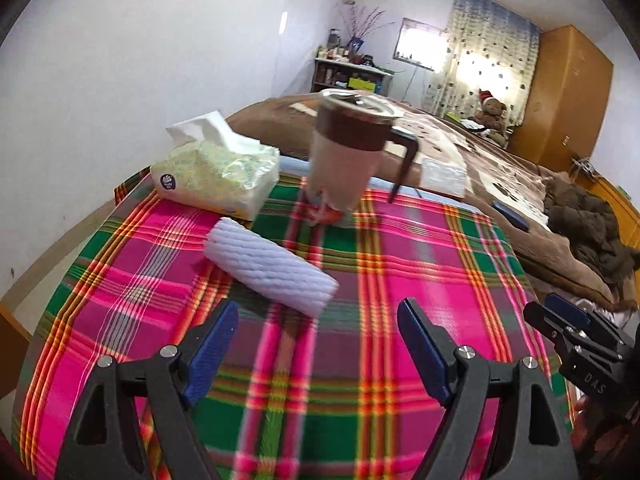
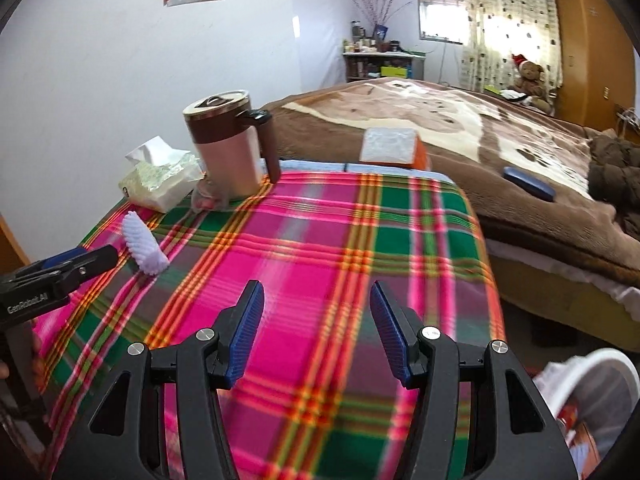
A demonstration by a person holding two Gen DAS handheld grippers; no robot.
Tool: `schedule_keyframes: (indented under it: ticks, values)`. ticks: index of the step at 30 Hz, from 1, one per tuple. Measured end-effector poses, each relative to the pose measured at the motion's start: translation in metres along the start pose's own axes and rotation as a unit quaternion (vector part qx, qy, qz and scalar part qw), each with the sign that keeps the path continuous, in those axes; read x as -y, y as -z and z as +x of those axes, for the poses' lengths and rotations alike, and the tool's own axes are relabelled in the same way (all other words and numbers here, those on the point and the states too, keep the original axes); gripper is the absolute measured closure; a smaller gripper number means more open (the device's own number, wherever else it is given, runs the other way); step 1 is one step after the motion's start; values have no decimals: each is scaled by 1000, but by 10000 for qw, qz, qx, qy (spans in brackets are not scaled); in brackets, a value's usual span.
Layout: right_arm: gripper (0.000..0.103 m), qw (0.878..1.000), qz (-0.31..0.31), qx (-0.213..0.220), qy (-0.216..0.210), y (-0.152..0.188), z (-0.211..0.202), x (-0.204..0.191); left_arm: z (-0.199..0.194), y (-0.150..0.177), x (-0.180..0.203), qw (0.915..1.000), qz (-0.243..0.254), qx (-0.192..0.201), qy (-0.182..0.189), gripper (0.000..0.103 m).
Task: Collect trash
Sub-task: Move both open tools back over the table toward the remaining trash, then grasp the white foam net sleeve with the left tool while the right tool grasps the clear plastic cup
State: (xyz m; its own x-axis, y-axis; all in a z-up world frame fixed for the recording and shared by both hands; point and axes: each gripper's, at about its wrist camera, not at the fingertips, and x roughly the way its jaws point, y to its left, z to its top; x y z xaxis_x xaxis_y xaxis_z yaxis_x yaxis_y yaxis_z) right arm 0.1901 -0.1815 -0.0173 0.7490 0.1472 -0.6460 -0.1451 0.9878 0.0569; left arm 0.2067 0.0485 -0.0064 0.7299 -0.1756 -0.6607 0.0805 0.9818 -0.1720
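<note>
A white foam net sleeve (image 1: 270, 266) lies on the plaid tablecloth (image 1: 420, 264), just ahead of my left gripper (image 1: 320, 316), which is open and holds nothing. The sleeve (image 2: 144, 250) shows at the left in the right wrist view, next to the left gripper's fingertips (image 2: 100, 258). A small crumpled red and clear wrapper (image 1: 324, 210) sits at the foot of the mug (image 1: 348, 152), seen again as the wrapper (image 2: 206, 200). My right gripper (image 2: 316, 300) is open over bare cloth, empty.
A tissue pack (image 1: 216, 172) lies at the table's far left beside the lidded mug (image 2: 232, 144). A bed (image 2: 460, 128) with a brown blanket lies behind the table. A white bin (image 2: 592, 396) with rubbish stands low at the right.
</note>
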Motion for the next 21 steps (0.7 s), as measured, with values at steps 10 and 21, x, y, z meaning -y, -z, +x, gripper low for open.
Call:
schedule_keyframes:
  ticks: [10,21]
  values:
    - [46,9997,-64,-200,-149,-23,43,-24,53,-21,-32,9977,-536,-369,-190,19]
    - [46,9985,-48,-421,-344,-45,81,-45,76,-20,-37,9956,-245,-901,-23,18]
